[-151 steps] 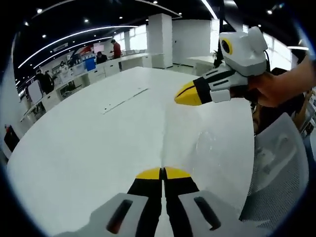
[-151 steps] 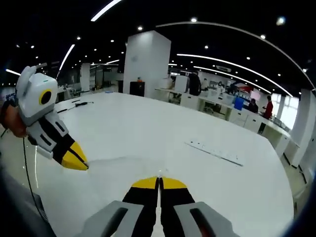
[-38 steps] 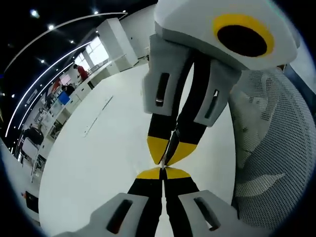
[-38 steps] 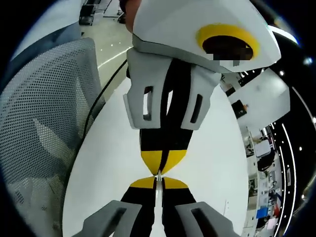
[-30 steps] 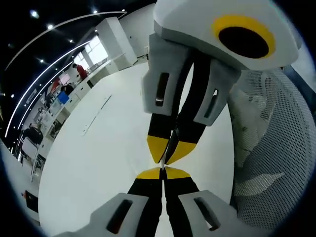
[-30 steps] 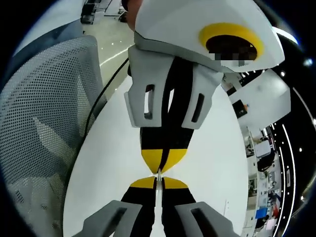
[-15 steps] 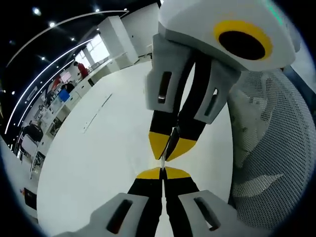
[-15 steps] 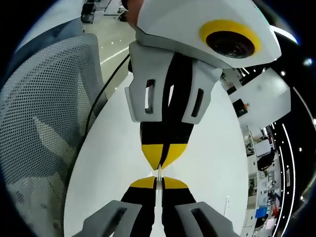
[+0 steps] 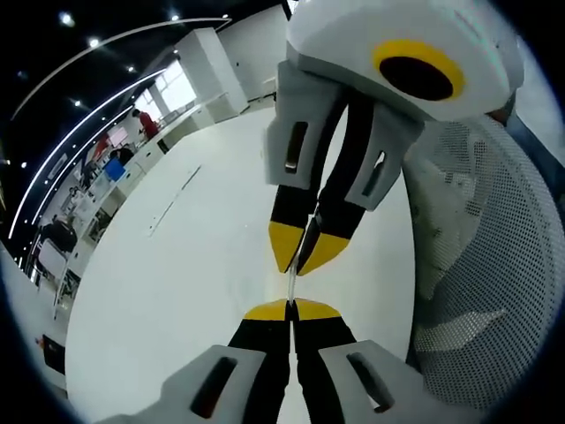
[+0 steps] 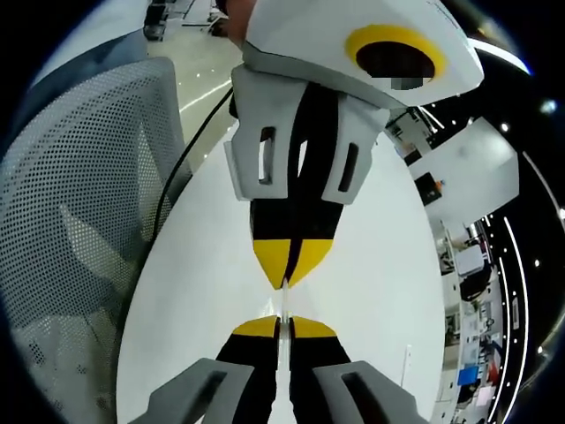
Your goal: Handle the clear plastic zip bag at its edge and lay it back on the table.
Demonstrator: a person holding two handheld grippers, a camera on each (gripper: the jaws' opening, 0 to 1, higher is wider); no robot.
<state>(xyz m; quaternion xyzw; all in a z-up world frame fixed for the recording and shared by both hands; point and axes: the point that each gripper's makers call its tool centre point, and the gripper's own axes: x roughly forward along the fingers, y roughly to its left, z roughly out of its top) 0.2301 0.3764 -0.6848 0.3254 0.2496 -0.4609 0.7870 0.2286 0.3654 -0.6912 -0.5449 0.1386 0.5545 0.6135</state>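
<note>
Left hand-held gripper (image 9: pixel 290 308) closed, yellow tips pinching thin clear edge of zip bag (image 9: pixel 290 284); in right gripper view it (image 10: pixel 286 260) comes down from above, tips together. Right hand-held gripper (image 10: pixel 280 325) likewise clamped on same bag edge (image 10: pixel 283 300); seen from left gripper view (image 9: pixel 303 252), pointing down. Two grippers nose to nose, slightly apart, bag strip stretched between, held above white surface (image 9: pixel 177 274). Grey mesh chair (image 9: pixel 472 265) beside surface
</note>
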